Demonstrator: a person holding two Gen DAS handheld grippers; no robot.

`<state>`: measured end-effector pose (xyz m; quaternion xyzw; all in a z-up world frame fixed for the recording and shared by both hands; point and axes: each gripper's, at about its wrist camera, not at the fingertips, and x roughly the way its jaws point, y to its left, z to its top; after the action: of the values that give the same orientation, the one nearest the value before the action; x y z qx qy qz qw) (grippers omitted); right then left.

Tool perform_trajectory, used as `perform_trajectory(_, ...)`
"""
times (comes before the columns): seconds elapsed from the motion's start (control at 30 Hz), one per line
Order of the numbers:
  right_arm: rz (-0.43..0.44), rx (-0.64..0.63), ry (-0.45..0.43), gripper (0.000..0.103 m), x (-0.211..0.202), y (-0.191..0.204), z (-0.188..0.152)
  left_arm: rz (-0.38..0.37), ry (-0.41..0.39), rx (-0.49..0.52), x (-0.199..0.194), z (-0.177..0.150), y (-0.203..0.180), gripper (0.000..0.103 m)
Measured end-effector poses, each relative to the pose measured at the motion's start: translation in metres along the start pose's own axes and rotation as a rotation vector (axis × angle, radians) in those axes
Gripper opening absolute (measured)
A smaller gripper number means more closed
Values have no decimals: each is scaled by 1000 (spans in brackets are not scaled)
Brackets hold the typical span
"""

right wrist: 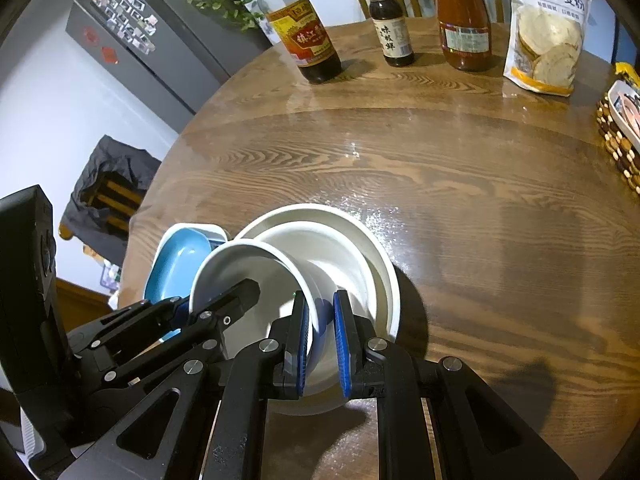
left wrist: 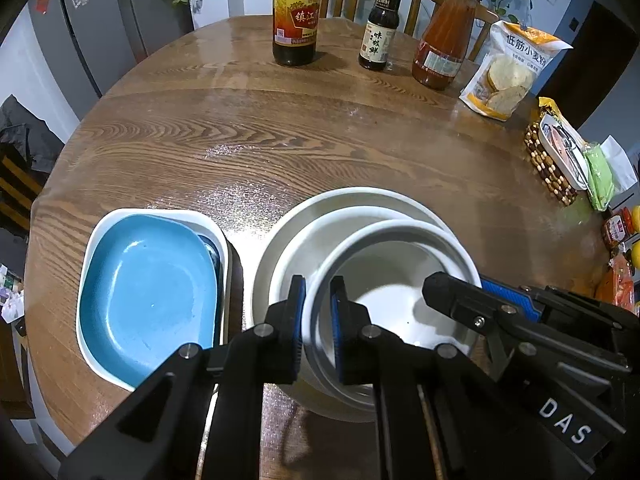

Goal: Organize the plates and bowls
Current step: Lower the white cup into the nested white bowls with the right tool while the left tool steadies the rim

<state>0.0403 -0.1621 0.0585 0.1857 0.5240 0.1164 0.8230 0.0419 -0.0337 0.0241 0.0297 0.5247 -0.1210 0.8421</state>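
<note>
**A:** Start at the left. What sits beside the left tool?

**B:** Off to its left, a blue dish nested in a white square dish, flat on the tabletop. The tool itself is clenched on the near-left rim of the small white bowl, one pad outside the wall, one inside.

**A:** And that bowl lies where?

**B:** Straight ahead of both tools, sitting over a wider white bowl, which rests in a large round plate. Whether the small bowl has fully seated or hangs a little above, I cannot tell (it looks tilted in the right wrist view).

**A:** The right tool?

**B:** Also clamped on the small bowl, on the opposite rim, wall pinched between its blue pads. So the bowl spans the gap between the two tools, each equally near.

**A:** What does the next move hinge on?

**B:** I judge the stack lies directly below and ahead; the bowl should go down level, centred, before either tool lets go.
</note>
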Motion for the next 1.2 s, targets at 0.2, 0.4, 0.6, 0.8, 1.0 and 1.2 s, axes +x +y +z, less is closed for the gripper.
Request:
perform_trajectory(0.2,-1,8,7,16,3,-3,1,-1,9,3,5,1,-2,12)
perform_trajectory(0.4,1,15,17,16,7,-6,2,2,21,5,10,1,-3,12)
perform_trajectory(0.6,3,20,25,16,11,-8,2,3,30,5,14,2,-2,12)
perform_trajectory(0.8,1,27,32,16,16,-12,4,2,43,3,20,4,-2,12)
perform_trajectory(1.0,-4,29,28,16,19,-14,8,-4,44,2,24,8,-3,12)
perform_trajectory(1.2,-7,42,14,16,18,-21,15,-10,33,11,28,18,-7,12)
